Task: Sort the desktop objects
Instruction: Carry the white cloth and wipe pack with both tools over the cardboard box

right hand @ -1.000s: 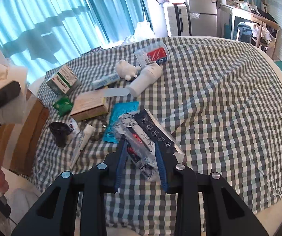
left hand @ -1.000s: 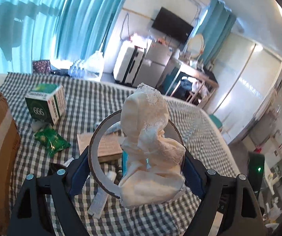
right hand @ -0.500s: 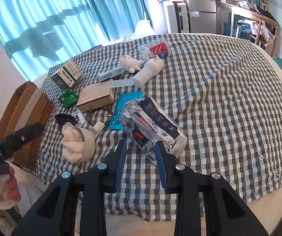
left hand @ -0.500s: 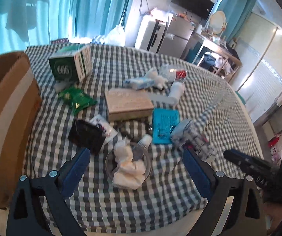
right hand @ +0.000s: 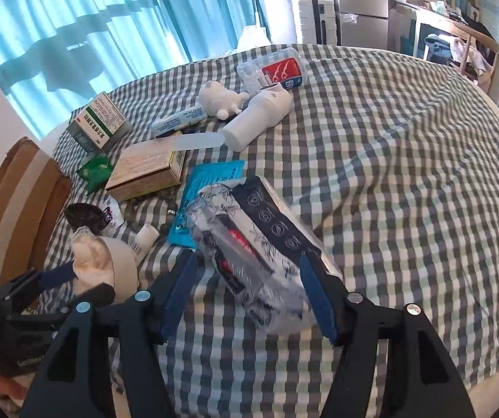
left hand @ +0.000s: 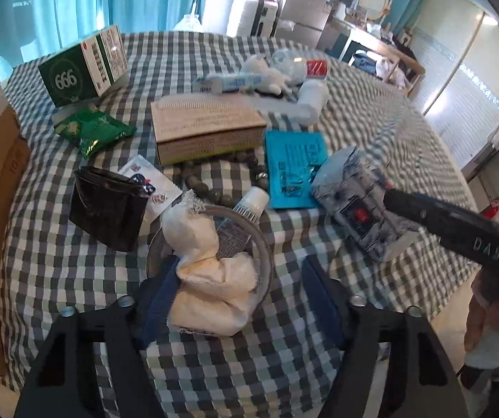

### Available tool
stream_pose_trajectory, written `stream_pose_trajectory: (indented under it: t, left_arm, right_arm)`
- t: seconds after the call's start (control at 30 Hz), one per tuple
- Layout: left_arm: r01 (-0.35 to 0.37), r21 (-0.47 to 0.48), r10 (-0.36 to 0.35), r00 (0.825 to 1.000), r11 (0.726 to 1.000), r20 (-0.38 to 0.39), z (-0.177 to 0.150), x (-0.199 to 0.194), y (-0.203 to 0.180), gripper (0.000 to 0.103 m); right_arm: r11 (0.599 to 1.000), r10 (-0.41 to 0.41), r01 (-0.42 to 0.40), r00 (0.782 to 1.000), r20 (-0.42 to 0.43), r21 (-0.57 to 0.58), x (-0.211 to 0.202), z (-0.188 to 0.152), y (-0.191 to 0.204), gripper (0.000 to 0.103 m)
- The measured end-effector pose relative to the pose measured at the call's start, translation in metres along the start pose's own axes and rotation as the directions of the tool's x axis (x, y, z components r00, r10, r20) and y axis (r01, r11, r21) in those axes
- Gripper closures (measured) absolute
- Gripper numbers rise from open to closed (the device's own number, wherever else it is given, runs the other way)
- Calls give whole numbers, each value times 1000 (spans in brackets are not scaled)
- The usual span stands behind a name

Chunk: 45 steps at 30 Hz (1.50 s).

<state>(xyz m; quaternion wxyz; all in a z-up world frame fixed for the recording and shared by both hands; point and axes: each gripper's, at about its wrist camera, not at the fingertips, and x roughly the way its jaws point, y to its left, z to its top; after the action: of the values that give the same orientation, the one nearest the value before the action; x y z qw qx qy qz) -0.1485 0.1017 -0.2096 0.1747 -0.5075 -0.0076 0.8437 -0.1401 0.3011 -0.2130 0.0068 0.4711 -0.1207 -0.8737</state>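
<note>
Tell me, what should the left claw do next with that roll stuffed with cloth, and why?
Probably finish closing the left claw on the tape roll. Its jaws have just been closing, with the roll and the cloth stuffed in it between them, but one pad stands clear of the rim. Lifting now would likely leave the roll behind.

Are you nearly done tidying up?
Not nearly. Nothing looks sorted: the green cardboard box and more lie scattered on the checked tablecloth. Left tongs, just closing, straddle the cloth-stuffed brown tape roll; right tongs, just opening, straddle the grey patterned plastic packet. Everything's left.
</note>
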Motion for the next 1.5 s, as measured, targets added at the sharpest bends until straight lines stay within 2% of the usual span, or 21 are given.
stream_pose_trajectory:
  t: [0.03,0.07,0.13,0.2,0.23,0.3,0.43,0.63,0.77,1.17,1.3,1.5]
  left_arm:
    - [8,-6,-8,1000,1000,-9,0,5,3,53]
    - [18,-10,-18,1000,1000,-10,-1,8,4,58]
    - [68,-9,-68,998,998,-5,-2,10,5,80]
    - [82,8,-82,997,997,-2,-2,11,1,85]
    - [78,23,-78,997,997,-8,-2,11,-1,87]
    - [73,33,-73,997,997,-13,-1,10,-4,88]
    - [67,1,-67,998,998,-8,2,1,0,89]
    - [57,1,-57,997,998,50,3,-37,4,90]
    - [59,-10,-58,993,998,99,1,-65,6,90]
    - [73,-16,-67,972,997,227,1,-136,0,90]
    - [36,-16,-30,964,999,263,2,-158,0,90]
    - [25,-12,-20,953,1000,301,2,-185,2,90]
  right_arm:
    - [1000,-1,1,1000,-10,-6,6,2,1,41]
    - [1000,1,-1,1000,-26,-14,14,3,2,41]
    - [1000,1,-4,996,-86,-29,35,4,3,41]
    - [998,-7,-1,991,-134,-57,52,-1,5,42]
    - [996,-32,21,991,-130,-82,55,-3,7,48]
    - [995,-49,38,992,-120,-91,52,-4,8,67]
    - [999,-10,5,993,-121,-41,39,-6,-1,81]
    - [999,34,-34,995,-90,0,1,-20,1,82]
    - [999,49,-48,998,-35,3,-29,-24,9,82]
    - [995,72,-66,994,87,-70,-109,-29,49,82]
    - [993,84,-73,990,109,-94,-131,-30,64,83]
    - [988,99,-80,985,140,-134,-155,-25,89,83]
